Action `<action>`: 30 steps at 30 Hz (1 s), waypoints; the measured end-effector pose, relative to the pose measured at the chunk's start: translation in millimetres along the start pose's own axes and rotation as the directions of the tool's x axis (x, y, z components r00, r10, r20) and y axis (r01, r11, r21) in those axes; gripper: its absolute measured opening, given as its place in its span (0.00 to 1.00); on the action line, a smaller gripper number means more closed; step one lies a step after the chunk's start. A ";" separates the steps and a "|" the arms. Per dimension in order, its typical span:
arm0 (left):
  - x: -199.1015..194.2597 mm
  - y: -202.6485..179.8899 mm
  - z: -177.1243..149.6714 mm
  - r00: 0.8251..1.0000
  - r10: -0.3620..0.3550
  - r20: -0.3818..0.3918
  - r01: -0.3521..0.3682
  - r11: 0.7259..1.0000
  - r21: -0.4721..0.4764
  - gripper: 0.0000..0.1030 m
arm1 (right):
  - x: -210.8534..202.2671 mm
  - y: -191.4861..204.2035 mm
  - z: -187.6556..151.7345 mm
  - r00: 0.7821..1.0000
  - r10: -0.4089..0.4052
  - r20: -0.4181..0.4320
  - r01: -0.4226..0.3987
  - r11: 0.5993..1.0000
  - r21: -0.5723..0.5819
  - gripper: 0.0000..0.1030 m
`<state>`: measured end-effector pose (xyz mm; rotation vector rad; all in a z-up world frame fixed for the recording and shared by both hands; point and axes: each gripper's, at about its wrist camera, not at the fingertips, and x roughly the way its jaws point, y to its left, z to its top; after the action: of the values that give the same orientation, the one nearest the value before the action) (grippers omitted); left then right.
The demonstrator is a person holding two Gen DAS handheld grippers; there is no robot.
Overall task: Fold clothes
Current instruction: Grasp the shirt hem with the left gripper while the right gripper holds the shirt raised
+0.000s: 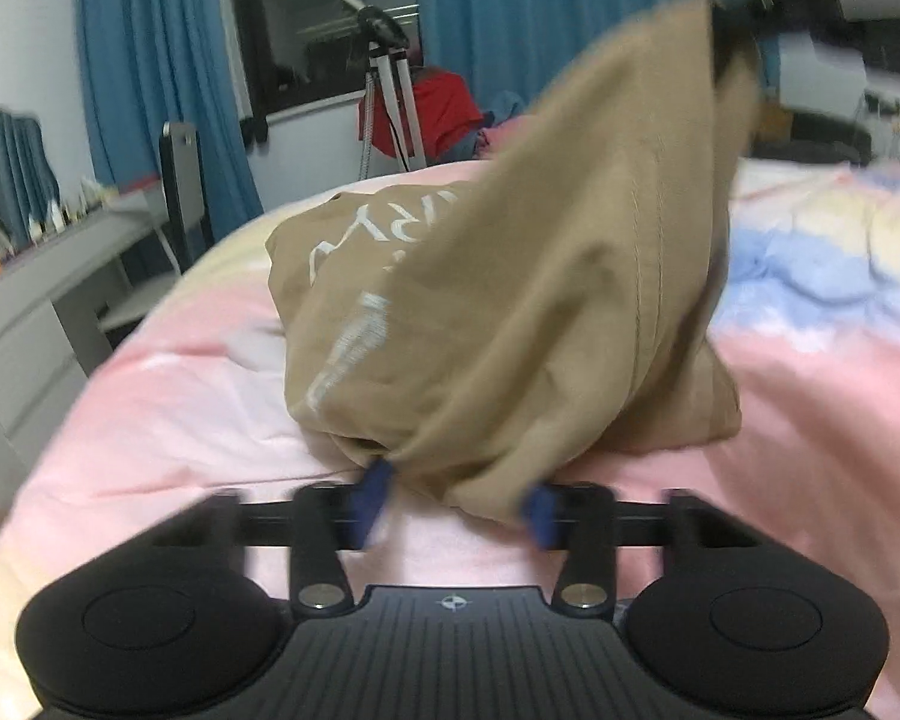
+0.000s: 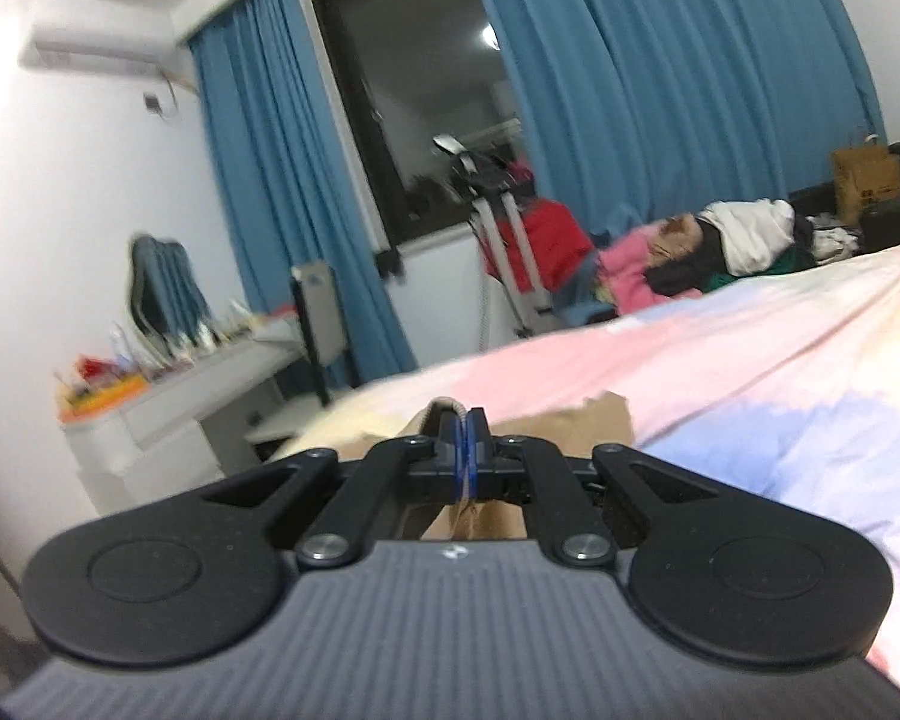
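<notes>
A tan T-shirt (image 1: 510, 270) with white lettering lies bunched on the pink quilted bed (image 1: 180, 390). My left gripper (image 1: 459, 495) is low at its near edge, and its blue pads (image 1: 375, 483) press a bunched fold of the tan cloth from both sides. A far corner of the shirt is lifted high at the upper right, where my right gripper (image 1: 744, 6) shows dark and blurred. In the right wrist view the right gripper (image 2: 463, 450) is shut, with a thin tan hem pinched between its pads. More of the T-shirt (image 2: 570, 420) hangs below it over the bed (image 2: 750, 360).
A grey desk (image 1: 60, 258) with small bottles stands left of the bed, a chair (image 1: 180, 180) beside it. A tripod (image 1: 390, 102) and a red garment (image 1: 444, 114) stand by the dark window. A pile of clothes (image 2: 720, 240) lies at the bed's far end.
</notes>
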<state>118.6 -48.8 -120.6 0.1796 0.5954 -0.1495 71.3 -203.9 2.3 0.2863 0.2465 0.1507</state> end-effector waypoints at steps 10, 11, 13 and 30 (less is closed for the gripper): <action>-78.1 66.2 6.6 0.973 -0.170 0.157 0.195 0.968 -0.160 0.11 | 31.1 -22.2 -16.7 0.982 -0.062 -0.181 0.074 0.996 0.057 0.05; -90.0 73.0 8.6 0.965 -0.196 0.177 0.223 0.963 -0.150 0.11 | 29.4 -22.5 -16.1 0.983 -0.044 -0.180 0.058 0.996 0.073 0.05; -111.0 88.1 12.7 0.945 -0.255 0.206 0.286 0.949 -0.137 0.11 | 26.2 -23.0 -14.8 0.984 -0.007 -0.178 0.026 0.994 0.106 0.05; 4.0 174.9 45.9 0.963 -0.268 -0.020 0.240 0.894 -0.377 0.15 | 63.6 -11.3 -37.3 0.932 0.122 -0.340 -0.066 0.983 0.173 0.05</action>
<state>180.2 111.4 -63.8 -0.2657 0.7072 -0.2814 123.8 -193.4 -49.6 0.4308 0.6015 0.2788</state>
